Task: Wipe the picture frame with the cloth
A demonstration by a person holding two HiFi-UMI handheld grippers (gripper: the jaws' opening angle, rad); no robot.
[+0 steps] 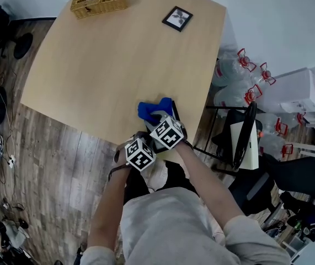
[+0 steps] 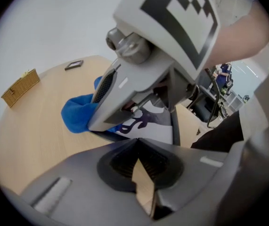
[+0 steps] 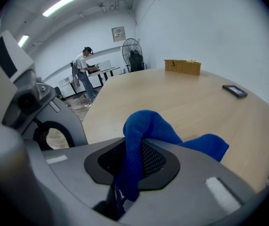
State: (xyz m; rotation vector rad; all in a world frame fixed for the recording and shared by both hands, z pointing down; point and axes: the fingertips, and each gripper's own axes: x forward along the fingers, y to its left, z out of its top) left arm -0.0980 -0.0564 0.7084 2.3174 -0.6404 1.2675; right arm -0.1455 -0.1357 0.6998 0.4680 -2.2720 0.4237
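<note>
**Left gripper** [image 2: 138, 143]: the jaws are closed, tip against tip. Nothing is clamped between them. The unit sits at the near edge of the table [image 1: 102, 76], beside the right gripper.

**Right gripper** [image 3: 134, 142]: the jaws are clamped on the blue cloth [image 3: 146, 124]. One fold of the cloth rises above the jaw pads. A second lobe spreads to the right and lies on the tabletop. In the left gripper view, this unit is over the picture frame [image 2: 154, 124], with its marker cube uppermost.

**Picture frame**: it lies flat on the table near the near edge, under the right gripper. It has a dark border and a white picture with a dark figure. The blue cloth bunches on the tabletop against the far end of the frame. The views do not show whether the cloth touches the glass.

**Other items on the table**
- A wicker basket [image 1: 99, 1] stands at the far corner.
- A small framed picture [image 1: 177, 18] lies flat near the far edge, well apart from the grippers.

**Surroundings**
- Clear water jugs with red handles [image 1: 235, 73] stand on the floor to the right of the table.
- A black office chair [image 1: 245, 131] stands near them.
- In the right gripper view, a pedestal fan [image 3: 130, 48] and a standing person [image 3: 83, 72] are visible in the background.
</note>
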